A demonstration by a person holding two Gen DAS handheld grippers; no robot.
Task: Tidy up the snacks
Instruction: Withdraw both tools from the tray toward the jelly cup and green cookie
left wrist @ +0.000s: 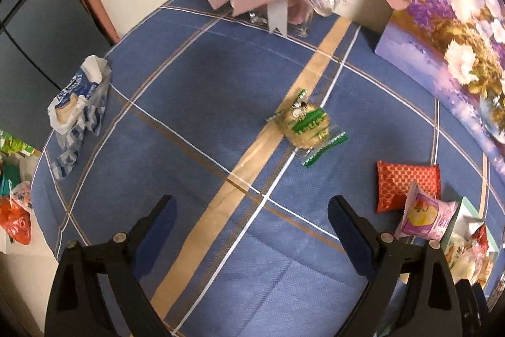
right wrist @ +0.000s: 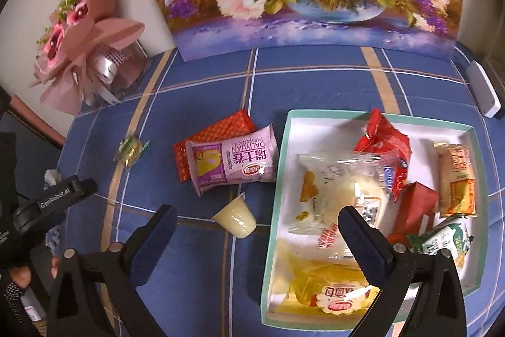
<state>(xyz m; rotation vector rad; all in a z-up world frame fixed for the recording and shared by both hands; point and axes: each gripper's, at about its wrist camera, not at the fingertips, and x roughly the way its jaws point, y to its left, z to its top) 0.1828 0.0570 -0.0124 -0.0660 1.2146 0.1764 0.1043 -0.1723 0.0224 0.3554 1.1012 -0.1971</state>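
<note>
Both my grippers, left gripper (left wrist: 249,207) and right gripper (right wrist: 257,218), gape wide, holding nothing. I'd drop the right onto the jelly cup (right wrist: 236,218), pinch its sidewall gently, then carry it into the tray (right wrist: 277,179).

Left gripper (left wrist: 252,217), right gripper (right wrist: 257,226): fingers spread wide, empty, angled steeply down.

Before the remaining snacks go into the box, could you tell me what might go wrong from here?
The jelly cup lies on its side beside the box; a pinch could roll or squash it. The pink pack overlaps the red pack, so lifting one may drag the other. The box already looks crowded, so added snacks could spill over its rim.
</note>
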